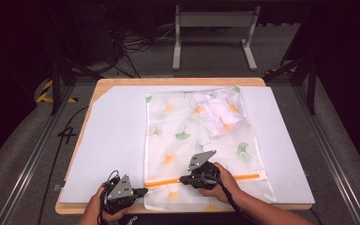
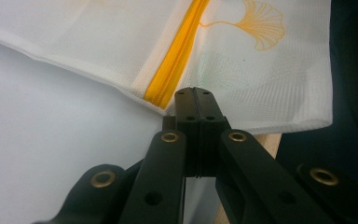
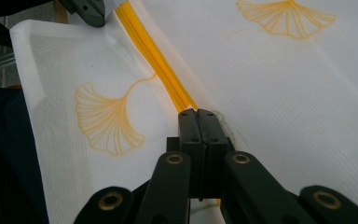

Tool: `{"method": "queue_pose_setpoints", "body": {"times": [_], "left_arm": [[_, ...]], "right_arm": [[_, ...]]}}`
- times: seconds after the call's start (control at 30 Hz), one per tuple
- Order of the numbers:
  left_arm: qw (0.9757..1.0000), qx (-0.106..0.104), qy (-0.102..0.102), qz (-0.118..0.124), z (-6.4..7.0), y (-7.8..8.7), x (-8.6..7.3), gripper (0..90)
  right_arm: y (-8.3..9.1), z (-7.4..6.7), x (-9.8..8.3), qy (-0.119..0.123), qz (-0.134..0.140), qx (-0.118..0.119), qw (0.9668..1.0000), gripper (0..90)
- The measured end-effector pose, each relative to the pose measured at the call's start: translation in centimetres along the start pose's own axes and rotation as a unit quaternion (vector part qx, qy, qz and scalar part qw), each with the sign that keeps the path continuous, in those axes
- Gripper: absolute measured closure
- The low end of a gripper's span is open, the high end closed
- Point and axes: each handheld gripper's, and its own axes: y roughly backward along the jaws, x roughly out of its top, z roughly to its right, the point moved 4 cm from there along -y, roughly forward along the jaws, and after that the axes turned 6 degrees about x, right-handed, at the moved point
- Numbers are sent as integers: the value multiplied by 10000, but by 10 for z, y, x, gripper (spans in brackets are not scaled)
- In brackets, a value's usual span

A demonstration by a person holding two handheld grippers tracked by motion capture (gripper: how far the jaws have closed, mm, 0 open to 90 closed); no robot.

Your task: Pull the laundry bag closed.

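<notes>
So there's a white mesh laundry bag with orange and green ginkgo leaf prints [image 1: 201, 140] lying flat on a white sheet [image 1: 117, 140] over the wooden tabletop [image 1: 104, 83], and some bunched white printed cloth [image 1: 221, 110] sits inside it at the far end. The job looks like zipping it up.

The left gripper [image 1: 140, 191] is clamped shut on the bag's near left corner, right at the end of the orange zipper [image 2: 175, 60], pinning it in place. The right gripper [image 1: 183, 179] has its jaws closed on the zipper line partway along, I'd guess on the pull, though the jaws hide it.

Progress-wise, I can't tell from the pictures which stretch is zipped. The right gripper sits closer to the left end, with the longer run of zipper out to its right.
</notes>
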Motion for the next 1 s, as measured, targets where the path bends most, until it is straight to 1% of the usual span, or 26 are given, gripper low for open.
{"method": "queue_pose_setpoints", "body": {"times": [0.03,0.1,0.33,0.4,0.47,0.57,0.83,1.0], "left_arm": [[10000,-7,9,3,0,0,0,900],[10000,-9,30,5,0,0,0,900],[10000,-5,-2,6,0,0,0,900],[10000,-10,27,4,0,0,0,900],[10000,-14,44,5,0,0,0,900],[10000,-24,47,8,0,0,0,900],[10000,-25,42,16,0,0,0,900],[10000,-33,57,16,0,0,0,900]], "right_arm": [[2,1,-1,12,-1,-24,10000,900],[6,3,-5,-40,11,-45,10000,900],[19,10,-15,-149,12,-149,9998,900],[22,12,-19,-162,19,-177,9997,900],[24,12,-20,-201,30,-177,9996,900],[28,13,-24,-197,22,-217,9996,900],[42,18,-36,-326,52,-304,9990,900],[47,19,-41,-336,70,-338,9988,900]]}}
